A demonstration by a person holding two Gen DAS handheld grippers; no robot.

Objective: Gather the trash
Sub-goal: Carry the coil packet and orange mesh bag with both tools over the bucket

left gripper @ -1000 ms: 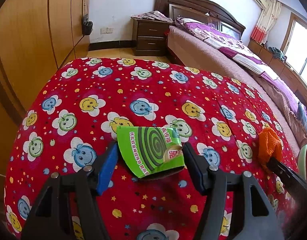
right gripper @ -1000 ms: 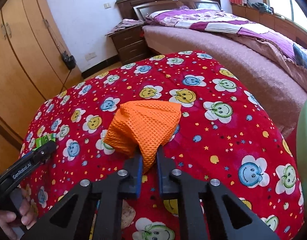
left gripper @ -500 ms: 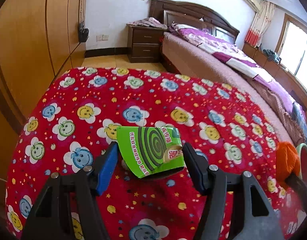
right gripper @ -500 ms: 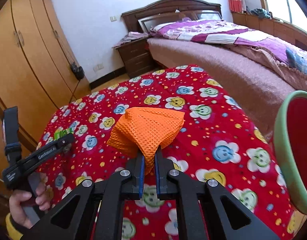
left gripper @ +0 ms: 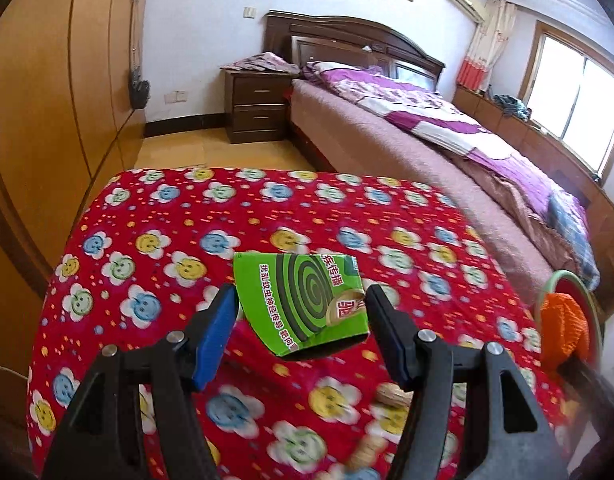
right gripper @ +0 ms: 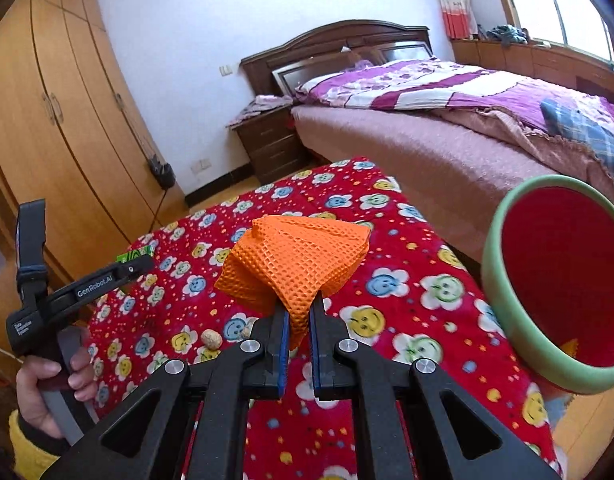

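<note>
Left wrist view: my left claw [left gripper: 301,326] grips a flattened green cardboard mosquito-coil box [left gripper: 301,302] between its two blue pads, held wide apart by the box's width, above the table covered in a red cloth printed with smiley-face flowers [left gripper: 179,220]. The box shows a dark spiral and white Chinese lettering along its edges; I can read the characters only in part, and a red-and-white mark near its right corner is too small to make out. At the right edge, my right claw's tip is blurred and mostly cut off, with the crumpled orange mesh net [left gripper: 563,322] in front of a round bin's green rim [left gripper: 565,276].

From the right wrist, my right claw [right gripper: 297,320] is pinched nearly closed on one fold of that single net [right gripper: 295,256], which stands bunched above the pads. The red plastic bin with a green rim [right gripper: 503,300] sits just right of it, partly cut off by the frame. My left hand [right gripper: 47,384] holds the other tool, printed "GenRobot.AI" on its finger; a smaller label lower down is unreadable. One peanut shell [right gripper: 211,338] lies on the cloth; another is half hidden behind my claw.
</note>
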